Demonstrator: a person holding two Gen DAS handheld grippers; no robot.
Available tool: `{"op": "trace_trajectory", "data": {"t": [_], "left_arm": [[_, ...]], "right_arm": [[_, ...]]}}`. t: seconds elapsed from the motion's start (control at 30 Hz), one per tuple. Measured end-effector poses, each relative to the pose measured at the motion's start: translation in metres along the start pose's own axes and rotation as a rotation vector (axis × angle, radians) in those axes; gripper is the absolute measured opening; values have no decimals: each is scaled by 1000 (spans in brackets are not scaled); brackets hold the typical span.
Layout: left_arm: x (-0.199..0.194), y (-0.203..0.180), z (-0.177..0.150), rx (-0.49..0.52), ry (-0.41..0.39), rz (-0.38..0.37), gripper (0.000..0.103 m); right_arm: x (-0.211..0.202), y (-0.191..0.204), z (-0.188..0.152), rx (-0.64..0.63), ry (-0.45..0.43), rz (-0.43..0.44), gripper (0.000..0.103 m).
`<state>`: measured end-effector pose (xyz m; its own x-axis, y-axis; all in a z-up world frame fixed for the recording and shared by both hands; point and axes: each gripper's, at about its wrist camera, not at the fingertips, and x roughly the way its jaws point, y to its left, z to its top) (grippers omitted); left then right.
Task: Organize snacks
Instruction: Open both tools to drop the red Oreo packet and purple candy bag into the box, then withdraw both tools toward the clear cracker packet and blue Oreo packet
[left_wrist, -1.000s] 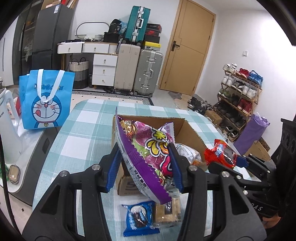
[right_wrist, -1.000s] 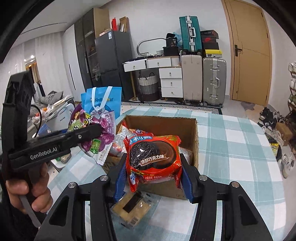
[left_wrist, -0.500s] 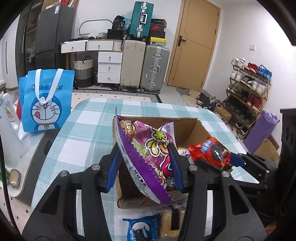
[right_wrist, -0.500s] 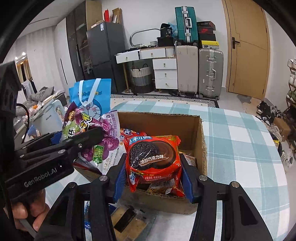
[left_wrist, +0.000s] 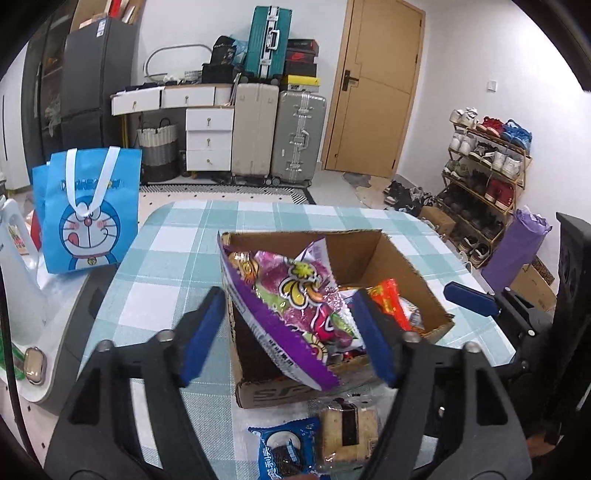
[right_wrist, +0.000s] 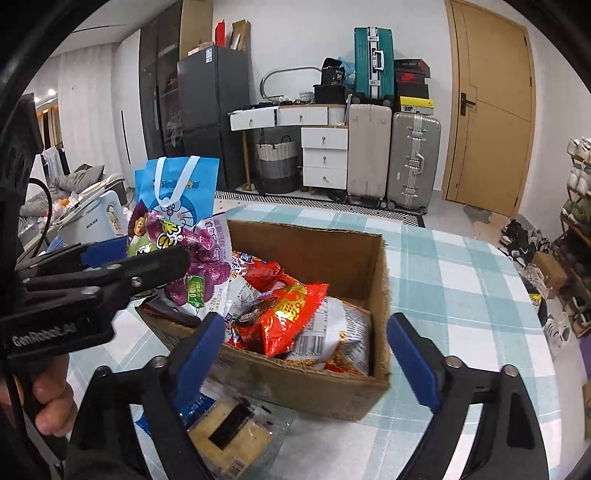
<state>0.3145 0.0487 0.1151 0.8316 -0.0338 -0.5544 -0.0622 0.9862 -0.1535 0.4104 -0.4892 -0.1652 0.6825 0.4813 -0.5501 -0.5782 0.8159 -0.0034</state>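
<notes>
The purple snack bag (left_wrist: 291, 295) leans on the left wall of the cardboard box (left_wrist: 406, 266), half inside it. It stands between the fingers of my left gripper (left_wrist: 286, 332), whose jaws are opening; the left pad is clear of it and the right pad is right beside it. The red cookie pack (right_wrist: 284, 314) lies in the box (right_wrist: 306, 236) on top of other snacks. My right gripper (right_wrist: 304, 350) hovers at the box's near wall, its jaws opening wide with nothing pressed between them.
A blue cookie pack (left_wrist: 288, 450) and a clear-wrapped cracker pack (left_wrist: 347, 432) lie on the checked tablecloth (left_wrist: 177, 258) in front of the box. A blue cartoon bag (left_wrist: 88, 210) and a white kettle (right_wrist: 92, 221) stand left of the table. A shoe rack (left_wrist: 487, 177) is on the right.
Both grippers came forward over the box and spread their jaws. The red pack dropped out of the right gripper into the box. The purple bag was let go and leans in the box.
</notes>
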Motion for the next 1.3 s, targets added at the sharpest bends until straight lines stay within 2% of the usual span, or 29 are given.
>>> {"op": "trace_trajectory", "data": {"t": [0.03, 0.23, 0.33, 0.9, 1.07, 1.17, 1.3], "left_arm": [[-3, 0, 0, -2, -3, -2, 81], [-18, -2, -2, 12, 0, -14, 88], [-28, -3, -10, 20, -16, -14, 102], [-73, 3, -69, 56, -27, 9, 102], [-76, 4, -82, 71, -17, 14, 102], [-72, 5, -87, 72, -6, 0, 102], [-66, 9, -92, 67, 9, 18, 102]], "right_arm": [[-4, -2, -1, 6, -4, -2, 97], [-22, -18, -11, 54, -10, -3, 102], [-31, -23, -18, 75, -10, 14, 102], [-63, -17, -57, 124, -6, 65, 102], [-64, -13, -68, 137, -1, 84, 102], [-60, -10, -70, 119, 11, 67, 102], [-52, -8, -73, 123, 33, 71, 102]]}}
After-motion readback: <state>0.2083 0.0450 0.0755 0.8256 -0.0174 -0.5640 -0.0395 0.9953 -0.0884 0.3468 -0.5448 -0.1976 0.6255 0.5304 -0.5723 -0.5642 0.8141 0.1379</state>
